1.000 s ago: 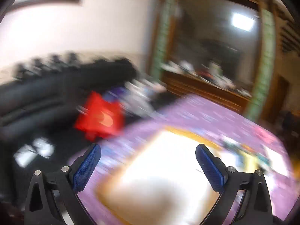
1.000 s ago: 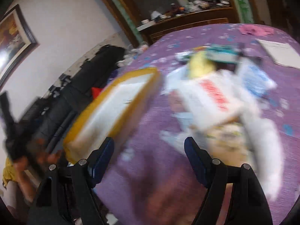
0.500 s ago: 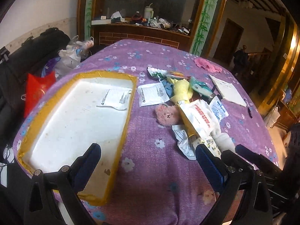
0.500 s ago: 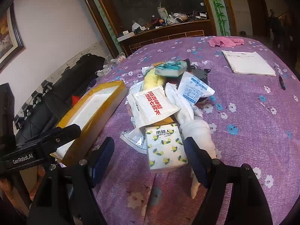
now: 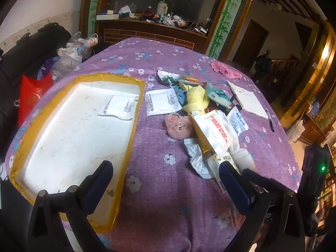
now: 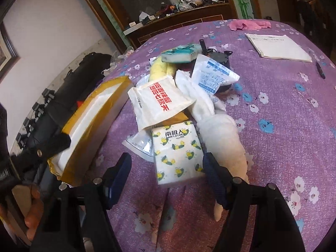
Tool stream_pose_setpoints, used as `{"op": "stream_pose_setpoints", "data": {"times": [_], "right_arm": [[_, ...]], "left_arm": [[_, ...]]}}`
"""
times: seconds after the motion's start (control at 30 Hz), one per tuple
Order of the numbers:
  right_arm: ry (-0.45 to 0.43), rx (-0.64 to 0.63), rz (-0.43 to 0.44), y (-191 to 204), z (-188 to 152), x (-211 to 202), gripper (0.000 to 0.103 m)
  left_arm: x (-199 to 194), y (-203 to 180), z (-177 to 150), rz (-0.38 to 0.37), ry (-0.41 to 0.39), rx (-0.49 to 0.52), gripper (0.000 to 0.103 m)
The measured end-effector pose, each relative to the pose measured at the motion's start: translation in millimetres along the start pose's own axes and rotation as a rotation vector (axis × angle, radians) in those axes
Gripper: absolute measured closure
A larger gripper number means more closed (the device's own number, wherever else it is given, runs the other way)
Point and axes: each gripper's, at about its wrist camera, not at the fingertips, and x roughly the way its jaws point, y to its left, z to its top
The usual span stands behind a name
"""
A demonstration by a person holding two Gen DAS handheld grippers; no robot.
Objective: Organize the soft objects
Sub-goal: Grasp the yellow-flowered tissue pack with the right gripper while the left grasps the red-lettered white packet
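Observation:
A pile of soft things lies mid-table: a lemon-print tissue pack, a white packet with red lettering, a white plush piece, a blue-printed packet, a teal pack and a yellow cloth. My right gripper straddles the near end of the tissue pack. Its jaws are closing, and the pads do not press on the pack. A pink plush sits beside the pile. My left gripper hangs open and empty over the cloth, next to a white foam box with yellow-taped rims.
A flat white packet lies inside the box and another just outside it. Far across the purple flowered tablecloth are a pink cloth, a notepad and a pen. A red bag and dark luggage stand left of the table.
Both views have swung from blurred shots of the room down onto the table. The right gripper has come closer to the tissue pack, and its jaws have narrowed a little.

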Motion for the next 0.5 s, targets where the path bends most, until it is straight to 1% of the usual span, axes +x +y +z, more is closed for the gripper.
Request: {"op": "stream_pose_setpoints", "data": {"times": [0.17, 0.23, 0.3, 0.37, 0.43, 0.47, 0.5], "right_arm": [[0.016, 0.007, -0.011, 0, 2, 8, 0.033], [0.018, -0.023, -0.046, 3, 4, 11, 0.033], [0.025, -0.038, -0.080, 6, 6, 17, 0.033], [0.035, -0.020, -0.090, 4, 7, 23, 0.033], [0.052, -0.005, -0.081, 4, 4, 29, 0.033], [0.057, -0.007, -0.087, 5, 2, 30, 0.033], [0.058, -0.013, -0.093, 6, 0, 30, 0.040]], "left_arm": [[12, -9, 18, -0.049, 0.046, -0.014, 0.001], [21, -16, 27, -0.075, 0.060, -0.002, 0.001], [38, -27, 38, -0.086, 0.097, 0.023, 0.004], [55, -34, 47, -0.100, 0.144, 0.023, 0.019], [69, -41, 53, -0.123, 0.171, 0.012, 0.022], [76, -43, 56, -0.114, 0.184, 0.014, 0.028], [84, -48, 58, -0.107, 0.194, 0.015, 0.034]]}}
